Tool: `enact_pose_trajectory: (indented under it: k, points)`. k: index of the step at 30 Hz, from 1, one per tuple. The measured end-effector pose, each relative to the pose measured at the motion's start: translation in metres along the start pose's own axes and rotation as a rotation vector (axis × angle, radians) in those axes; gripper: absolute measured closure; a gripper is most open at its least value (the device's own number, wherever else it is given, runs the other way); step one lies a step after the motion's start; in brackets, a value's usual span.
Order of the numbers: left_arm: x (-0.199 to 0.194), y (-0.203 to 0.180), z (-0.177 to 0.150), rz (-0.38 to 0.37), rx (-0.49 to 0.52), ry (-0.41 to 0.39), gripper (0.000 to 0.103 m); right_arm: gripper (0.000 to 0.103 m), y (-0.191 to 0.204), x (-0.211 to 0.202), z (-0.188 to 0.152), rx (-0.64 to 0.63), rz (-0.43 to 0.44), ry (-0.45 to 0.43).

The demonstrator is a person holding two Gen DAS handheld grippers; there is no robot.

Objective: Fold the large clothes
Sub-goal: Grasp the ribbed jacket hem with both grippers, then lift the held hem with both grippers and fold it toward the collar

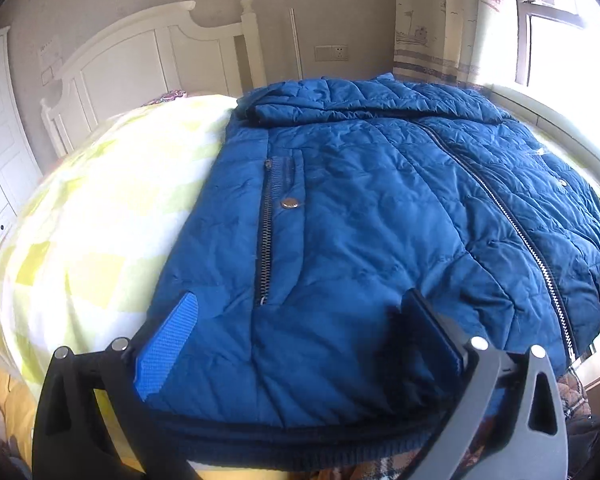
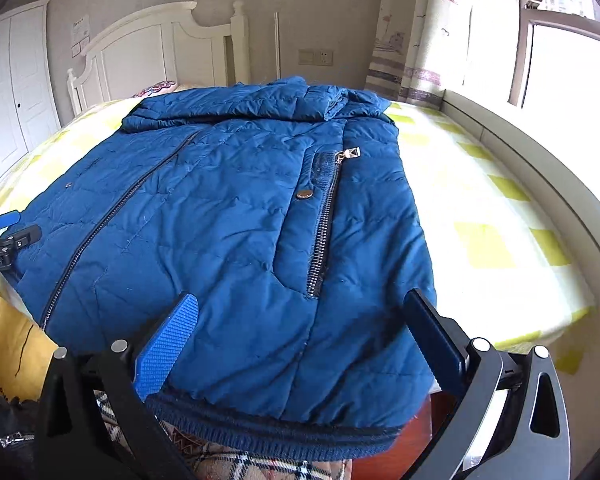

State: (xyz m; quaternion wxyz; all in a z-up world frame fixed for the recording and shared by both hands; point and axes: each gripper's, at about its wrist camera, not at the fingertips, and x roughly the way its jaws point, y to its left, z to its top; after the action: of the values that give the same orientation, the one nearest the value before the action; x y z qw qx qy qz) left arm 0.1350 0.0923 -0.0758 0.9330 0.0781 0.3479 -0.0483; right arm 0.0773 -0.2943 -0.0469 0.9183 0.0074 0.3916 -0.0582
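Note:
A blue quilted jacket (image 1: 360, 208) lies face up on the bed, front zip closed, its hood towards the headboard and its dark ribbed hem (image 1: 300, 440) at the near edge. My left gripper (image 1: 300, 296) is open, its fingers wide apart over the hem on the jacket's left half, beside the pocket zip (image 1: 266, 232). In the right wrist view the jacket (image 2: 228, 216) fills the middle. My right gripper (image 2: 300, 298) is open over the hem below the other pocket zip (image 2: 324, 224). The left gripper (image 2: 8, 232) also shows there at the jacket's left edge.
The yellow-checked bed sheet (image 1: 100, 216) (image 2: 480, 208) lies bare on both sides of the jacket. A white headboard (image 1: 152, 52) stands at the far end and a wardrobe (image 2: 16, 92) on the left. A window ledge (image 2: 540, 168) and curtain (image 2: 420, 28) run along the right. Plaid cloth (image 2: 260, 466) lies below the hem.

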Motion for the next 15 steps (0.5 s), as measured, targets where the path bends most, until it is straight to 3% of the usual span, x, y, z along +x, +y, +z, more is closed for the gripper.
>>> enact_pose_trajectory:
  k: [3, 8, 12, 15]
  points:
    - [-0.006, 0.036, -0.003, -0.053, -0.120, 0.005, 0.002, 0.005, -0.038, -0.014, -0.022, 0.123, 0.036, -0.001]
    - [0.003, 0.099, -0.012, -0.143, -0.350, 0.045, 0.003, 0.005, -0.090, -0.002, -0.071, 0.394, 0.234, 0.033]
    - [0.012, 0.109, -0.016, -0.256, -0.404, 0.067, 0.005, 0.005, -0.093, 0.022, -0.085, 0.476, 0.372, 0.040]
    - [0.012, 0.099, -0.015, -0.281, -0.368, 0.069, 0.010, 0.007, -0.087, 0.030, -0.080, 0.483, 0.443, 0.006]
